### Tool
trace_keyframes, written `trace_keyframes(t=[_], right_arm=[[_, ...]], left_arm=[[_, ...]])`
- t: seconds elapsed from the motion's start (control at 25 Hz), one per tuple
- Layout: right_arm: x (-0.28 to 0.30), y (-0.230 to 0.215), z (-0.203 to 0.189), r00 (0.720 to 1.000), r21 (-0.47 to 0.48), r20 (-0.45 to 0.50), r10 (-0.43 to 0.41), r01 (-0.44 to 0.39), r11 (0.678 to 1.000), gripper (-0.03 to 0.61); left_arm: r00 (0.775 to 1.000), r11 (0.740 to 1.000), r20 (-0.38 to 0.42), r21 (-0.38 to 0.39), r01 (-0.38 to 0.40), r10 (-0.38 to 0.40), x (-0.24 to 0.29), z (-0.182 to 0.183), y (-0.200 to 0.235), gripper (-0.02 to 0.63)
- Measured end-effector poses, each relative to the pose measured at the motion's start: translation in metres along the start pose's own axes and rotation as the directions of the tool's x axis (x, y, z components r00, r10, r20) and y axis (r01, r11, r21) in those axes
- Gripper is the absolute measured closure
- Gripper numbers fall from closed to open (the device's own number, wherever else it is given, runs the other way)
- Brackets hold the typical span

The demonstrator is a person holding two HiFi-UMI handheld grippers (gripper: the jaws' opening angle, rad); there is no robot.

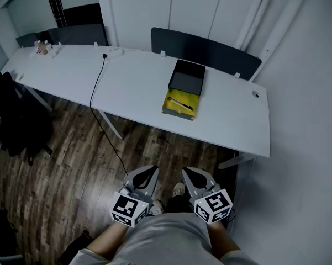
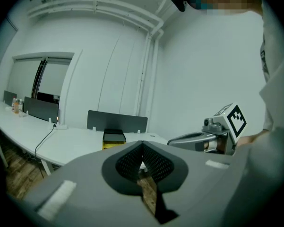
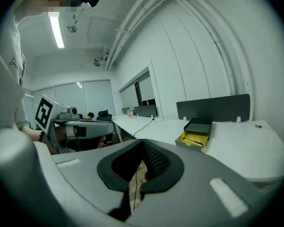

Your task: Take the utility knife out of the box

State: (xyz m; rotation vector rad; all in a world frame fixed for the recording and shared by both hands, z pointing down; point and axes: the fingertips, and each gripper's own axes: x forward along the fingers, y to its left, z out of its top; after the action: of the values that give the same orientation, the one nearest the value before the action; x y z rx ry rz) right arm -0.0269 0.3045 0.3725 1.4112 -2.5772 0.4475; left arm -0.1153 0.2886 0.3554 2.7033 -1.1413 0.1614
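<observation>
Left gripper [image 1: 149, 173], right gripper [image 1: 188, 173]: both closed, empty. One box [image 1: 175, 112], one utility knife [image 1: 180, 104] inside.

You've got the box [image 1: 186, 83] open on the white table [image 1: 132, 93], black half behind, yellow tray in front. The utility knife [image 1: 180, 104], dark and slim, lies slanted in the yellow tray.

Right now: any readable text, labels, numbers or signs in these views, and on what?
No readable words or numbers in any view.
Left cube: black-and-white square markers only, no letters.
Right cube: the same, markers only.
Bottles: labels too small to read.
Box: no print visible.
</observation>
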Motion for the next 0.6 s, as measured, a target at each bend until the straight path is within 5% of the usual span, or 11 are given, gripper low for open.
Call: trace_keyframes(t=[0.6], right_arm=[[0.058,-0.055,0.012,1.000,0.003,-0.004,0.010,-0.010,1.000,0.565]], left_arm=[[1.000,1.000,-0.005,-0.010,-0.009,0.009,0.067,0.005,0.045,0.614]])
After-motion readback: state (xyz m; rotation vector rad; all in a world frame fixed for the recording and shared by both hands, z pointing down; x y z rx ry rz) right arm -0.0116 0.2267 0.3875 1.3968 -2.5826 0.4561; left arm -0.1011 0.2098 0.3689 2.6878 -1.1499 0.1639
